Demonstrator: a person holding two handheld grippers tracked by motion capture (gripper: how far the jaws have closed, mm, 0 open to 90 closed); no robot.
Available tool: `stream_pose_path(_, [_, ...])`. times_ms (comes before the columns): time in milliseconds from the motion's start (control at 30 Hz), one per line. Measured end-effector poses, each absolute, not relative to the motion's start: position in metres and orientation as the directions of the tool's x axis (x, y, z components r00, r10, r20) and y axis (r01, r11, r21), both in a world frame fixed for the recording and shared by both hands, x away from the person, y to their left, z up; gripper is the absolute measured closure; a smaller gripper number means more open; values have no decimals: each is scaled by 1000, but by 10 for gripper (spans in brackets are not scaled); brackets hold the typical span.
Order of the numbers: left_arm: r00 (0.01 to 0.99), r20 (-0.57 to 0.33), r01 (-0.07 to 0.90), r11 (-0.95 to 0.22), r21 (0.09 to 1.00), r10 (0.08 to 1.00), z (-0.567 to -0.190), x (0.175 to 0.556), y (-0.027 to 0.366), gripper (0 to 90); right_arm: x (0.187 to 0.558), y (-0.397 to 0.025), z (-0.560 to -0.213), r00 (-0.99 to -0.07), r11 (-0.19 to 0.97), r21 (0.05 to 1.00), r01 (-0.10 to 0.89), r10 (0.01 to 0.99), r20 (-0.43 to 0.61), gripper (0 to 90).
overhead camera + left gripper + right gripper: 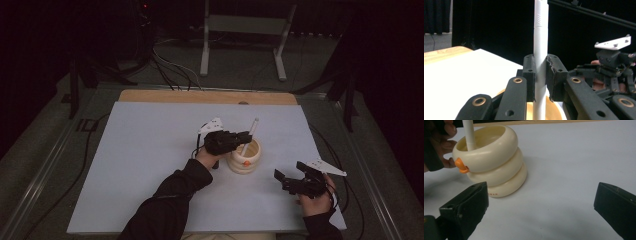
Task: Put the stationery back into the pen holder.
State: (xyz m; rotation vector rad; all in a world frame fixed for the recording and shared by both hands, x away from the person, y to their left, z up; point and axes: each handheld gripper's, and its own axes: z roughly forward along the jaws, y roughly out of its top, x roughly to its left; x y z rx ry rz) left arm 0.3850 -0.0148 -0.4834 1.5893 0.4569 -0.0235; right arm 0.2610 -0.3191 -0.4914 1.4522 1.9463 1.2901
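Nearest us, our right tongs (281, 180) hover over the worktop (150, 150) with jaws spread wide and nothing between them; in the right gripper view both jaws are cut off at the bottom edge. Just beyond, our left tongs (243, 136) are clamped on the white pen (540, 37), which stands nearly upright with its lower end inside the cream ringed cup (494, 162). The pen's tip is hidden by the cup wall and its top runs out of the left gripper view. An orange duck-bill knob (461, 166) sticks out from the cup. Farther back, a metal stand (245, 30) and cables (170, 70) sink into darkness, hard to make out.
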Motion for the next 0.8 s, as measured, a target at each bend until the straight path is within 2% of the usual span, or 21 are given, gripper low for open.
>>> stream_pose_path(400, [920, -250, 289, -92, 953, 301, -482, 381, -19, 791, 261, -320, -491, -386, 38, 841, 540, 899, 207, 0])
stream_pose_path(800, [911, -231, 289, -130, 948, 340, -472, 381, -23, 783, 261, -320, -491, -386, 33, 840, 542, 897, 213, 0])
